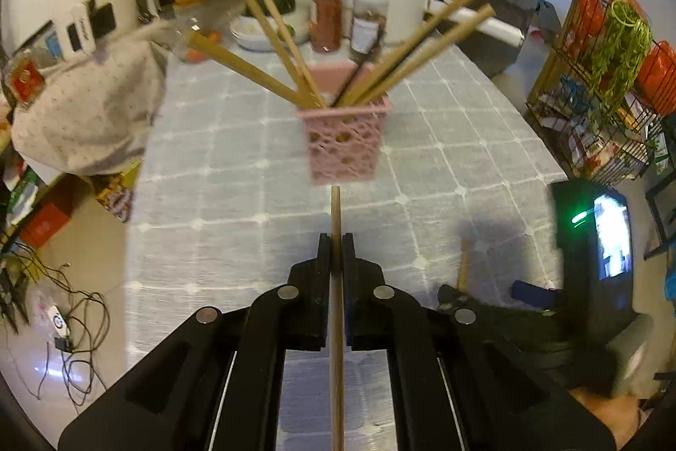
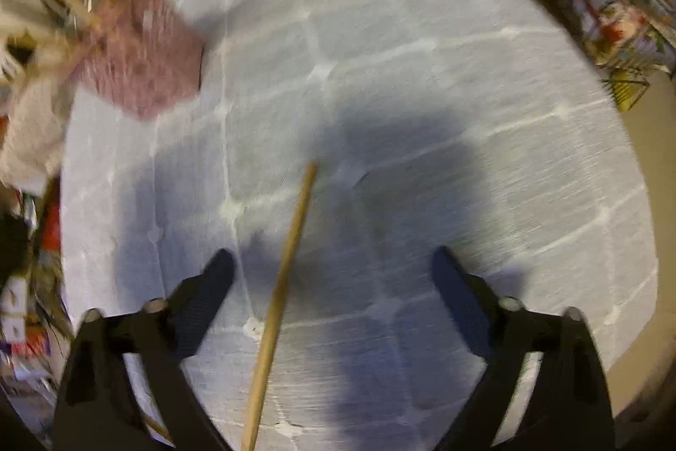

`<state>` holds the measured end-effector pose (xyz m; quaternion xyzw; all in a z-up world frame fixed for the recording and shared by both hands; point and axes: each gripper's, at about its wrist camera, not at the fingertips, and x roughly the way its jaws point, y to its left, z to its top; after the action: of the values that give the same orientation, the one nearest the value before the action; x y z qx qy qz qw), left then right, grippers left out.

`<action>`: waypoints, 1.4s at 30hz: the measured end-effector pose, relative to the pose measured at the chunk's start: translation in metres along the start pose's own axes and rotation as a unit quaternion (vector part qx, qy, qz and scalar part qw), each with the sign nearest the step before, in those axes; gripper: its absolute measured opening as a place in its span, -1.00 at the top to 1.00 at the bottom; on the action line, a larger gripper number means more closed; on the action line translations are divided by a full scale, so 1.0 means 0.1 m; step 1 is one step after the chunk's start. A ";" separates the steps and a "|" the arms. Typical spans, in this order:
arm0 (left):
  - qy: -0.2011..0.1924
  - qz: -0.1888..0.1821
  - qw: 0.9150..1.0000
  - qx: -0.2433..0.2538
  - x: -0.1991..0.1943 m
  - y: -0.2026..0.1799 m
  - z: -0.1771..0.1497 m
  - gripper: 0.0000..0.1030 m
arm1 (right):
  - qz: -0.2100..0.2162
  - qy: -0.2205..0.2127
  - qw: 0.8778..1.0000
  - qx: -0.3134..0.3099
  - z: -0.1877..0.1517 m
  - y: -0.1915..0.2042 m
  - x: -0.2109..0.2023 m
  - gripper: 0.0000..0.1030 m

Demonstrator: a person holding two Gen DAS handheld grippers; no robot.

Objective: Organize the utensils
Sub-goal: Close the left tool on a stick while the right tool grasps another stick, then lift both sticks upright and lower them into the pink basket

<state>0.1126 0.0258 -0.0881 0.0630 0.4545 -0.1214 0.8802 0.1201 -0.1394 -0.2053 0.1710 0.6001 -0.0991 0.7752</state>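
Your left hand-held gripper (image 1: 336,252) is clamped mid-shaft on a thin, light, stiff, slippery wooden chopstick (image 1: 336,214) aimed at the pink lattice plastic holder (image 1: 343,142) on the counter (image 1: 443,138); your right hand-held gripper (image 2: 333,265) stands apart over another chopstick (image 2: 283,282).

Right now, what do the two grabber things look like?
Both are matte black plastic. The left gripper has flat, angular arms joined by round silver pins, with shiny metal rails underneath. The right gripper has two pointed fingers with dark, finely textured pads and the same silver pins. No cables or markings show.
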 end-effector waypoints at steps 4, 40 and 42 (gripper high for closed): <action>-0.021 0.014 1.000 -0.002 -0.12 0.09 -0.01 0.91 | -0.034 -0.024 0.999 -0.034 -0.07 0.19 -0.02 -0.12; -0.205 -0.059 0.977 -0.018 -1.80 0.01 0.91 0.91 | 0.191 -0.249 0.947 -0.064 0.15 -0.36 -2.67 0.88; -0.217 -0.054 0.974 -0.021 -1.84 0.03 1.02 0.91 | 0.200 -0.258 0.943 -0.062 0.22 -0.38 -2.79 0.88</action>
<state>0.0904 0.0352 0.1209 -0.0082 0.2577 -0.1696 0.9512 0.0538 -0.1970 0.0633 0.2075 0.3381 0.0548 0.9163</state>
